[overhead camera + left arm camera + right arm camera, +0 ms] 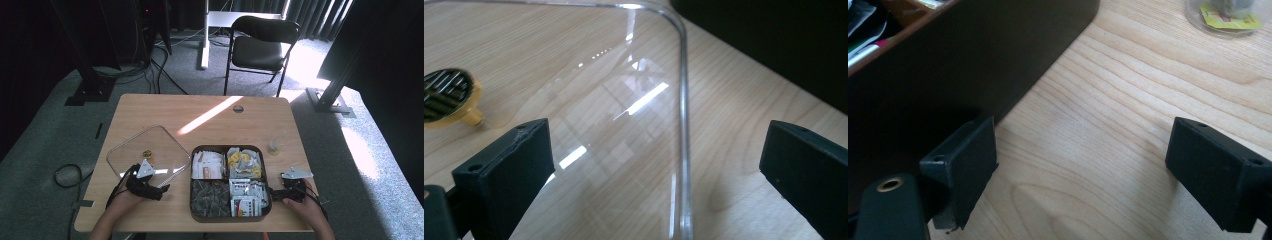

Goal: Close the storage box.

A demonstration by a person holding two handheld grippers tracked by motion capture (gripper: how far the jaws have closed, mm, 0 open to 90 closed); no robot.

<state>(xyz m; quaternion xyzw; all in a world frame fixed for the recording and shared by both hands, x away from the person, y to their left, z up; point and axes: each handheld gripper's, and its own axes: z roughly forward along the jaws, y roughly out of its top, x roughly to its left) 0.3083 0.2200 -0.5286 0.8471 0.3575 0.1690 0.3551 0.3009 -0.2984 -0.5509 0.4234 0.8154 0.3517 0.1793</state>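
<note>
Clear lid, dark-brown box

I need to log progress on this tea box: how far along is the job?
The clear lid already lies flat on the table, left of the open tea box. The left gripper is open, its jaws either side of the lid's edge; the right gripper is open beside the box wall. Neither holds anything. Gripping the lid and any move of it remain.

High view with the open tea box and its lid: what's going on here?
A person holds two grippers at a wooden table. The left gripper, jaws open, straddles the rim of the clear, gold-knobbed lid lying flat. The right gripper, also open, sits beside the dark four-compartment box of tea packets. Neither holds anything.
</note>
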